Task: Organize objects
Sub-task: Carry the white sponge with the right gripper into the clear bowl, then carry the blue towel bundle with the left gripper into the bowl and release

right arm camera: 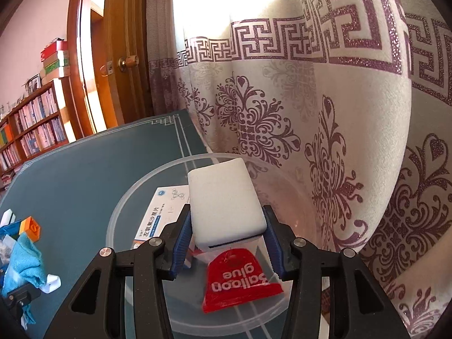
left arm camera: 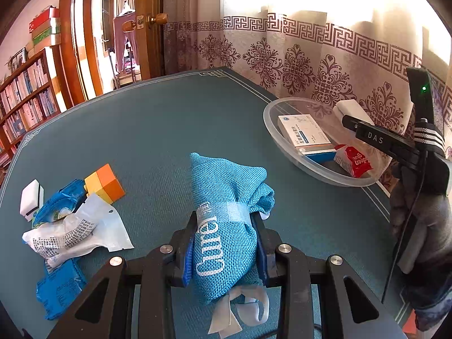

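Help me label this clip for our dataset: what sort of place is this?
Most likely a room in a home, perhaps a study. A full bookshelf lines one wall, a wooden door stands open, and a patterned curtain hangs beside the table.

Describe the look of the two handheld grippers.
Both the left gripper and the right gripper have black linkage arms with silver bolt heads and ribbed blue pads. The right one's black body carries "DAS" lettering, a green light and a thin black cable.
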